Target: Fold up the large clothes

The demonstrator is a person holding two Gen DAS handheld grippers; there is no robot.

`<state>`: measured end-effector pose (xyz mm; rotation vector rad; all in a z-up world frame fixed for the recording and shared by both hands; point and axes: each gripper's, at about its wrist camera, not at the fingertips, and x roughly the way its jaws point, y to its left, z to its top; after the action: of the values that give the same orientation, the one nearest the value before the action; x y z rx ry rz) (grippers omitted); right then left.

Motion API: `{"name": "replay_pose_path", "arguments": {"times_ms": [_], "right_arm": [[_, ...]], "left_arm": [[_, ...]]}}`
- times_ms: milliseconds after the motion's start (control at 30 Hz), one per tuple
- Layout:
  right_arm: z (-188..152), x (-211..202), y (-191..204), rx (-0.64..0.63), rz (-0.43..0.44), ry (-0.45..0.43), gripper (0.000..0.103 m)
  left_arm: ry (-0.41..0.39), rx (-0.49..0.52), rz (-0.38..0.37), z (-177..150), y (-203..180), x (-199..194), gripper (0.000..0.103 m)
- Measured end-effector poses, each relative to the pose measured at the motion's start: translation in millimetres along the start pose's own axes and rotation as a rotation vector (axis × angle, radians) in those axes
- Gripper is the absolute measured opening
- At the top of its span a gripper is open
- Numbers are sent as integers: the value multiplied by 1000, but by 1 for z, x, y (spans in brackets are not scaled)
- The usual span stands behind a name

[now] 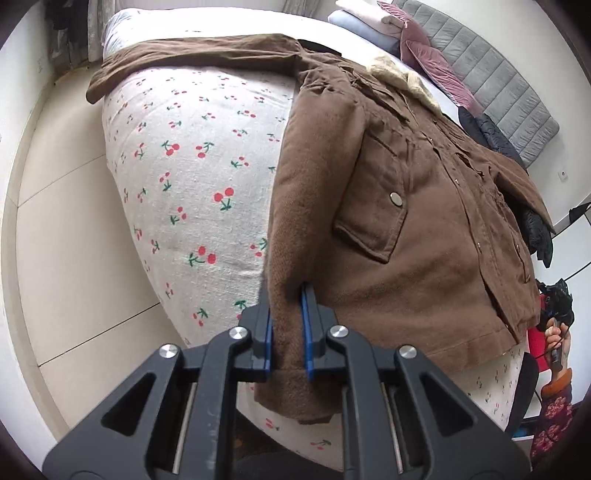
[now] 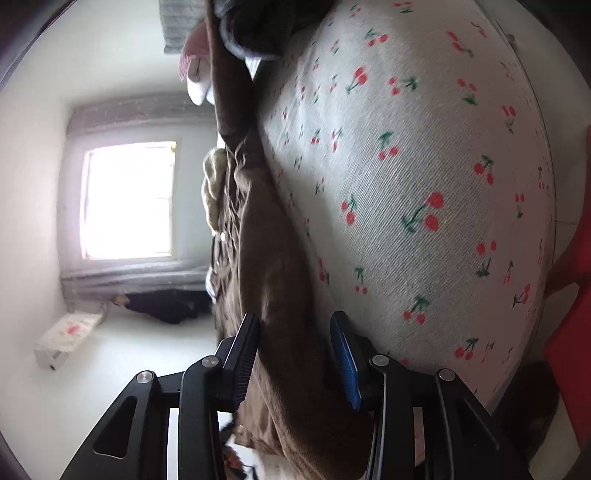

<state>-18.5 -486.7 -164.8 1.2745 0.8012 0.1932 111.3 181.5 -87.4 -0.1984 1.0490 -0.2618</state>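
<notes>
1. A large brown jacket [image 1: 406, 229] lies spread on a bed, its bottom edge nearest you and its pale furry collar [image 1: 402, 79] at the far end.
2. The bed carries a cherry-print cover [image 1: 192, 177]; one sleeve stretches along the far side.
3. Your left tongs [image 1: 287, 332] are clamped on the jacket's lower corner, both blue pads pressing the thick ribbed hem.
4. Your right tongs [image 2: 295, 362] hold a bunched fold of the same brown fabric between their pads, where the jacket's edge meets the cover.
5. Pillows [image 1: 373, 22] and a dark garment [image 1: 495, 136] rest near the grey headboard [image 1: 491, 77].
</notes>
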Motion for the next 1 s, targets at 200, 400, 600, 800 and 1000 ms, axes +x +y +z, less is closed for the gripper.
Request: {"name": "replay_pose_path", "arguments": {"times_ms": [200,400,600,800,1000], "right_arm": [[-15,0,48,-207,-221,15,8],[-20,-24,83,-439,-521,-80,7],[-26,-28,60,-443,-777,-87,9],[-39,-26,122,-638,-770,-210,53],[-51,59,147,-776,-747,-128,64]], "left_arm": [[-22,10,-64,3,-11,-23,11],[49,10,-43,-10,7,-31,10],[20,51,100,-13,2,-35,34],[-126,180,140,17,-52,-53,75],[-137,302,55,33,-117,-15,87]]}}
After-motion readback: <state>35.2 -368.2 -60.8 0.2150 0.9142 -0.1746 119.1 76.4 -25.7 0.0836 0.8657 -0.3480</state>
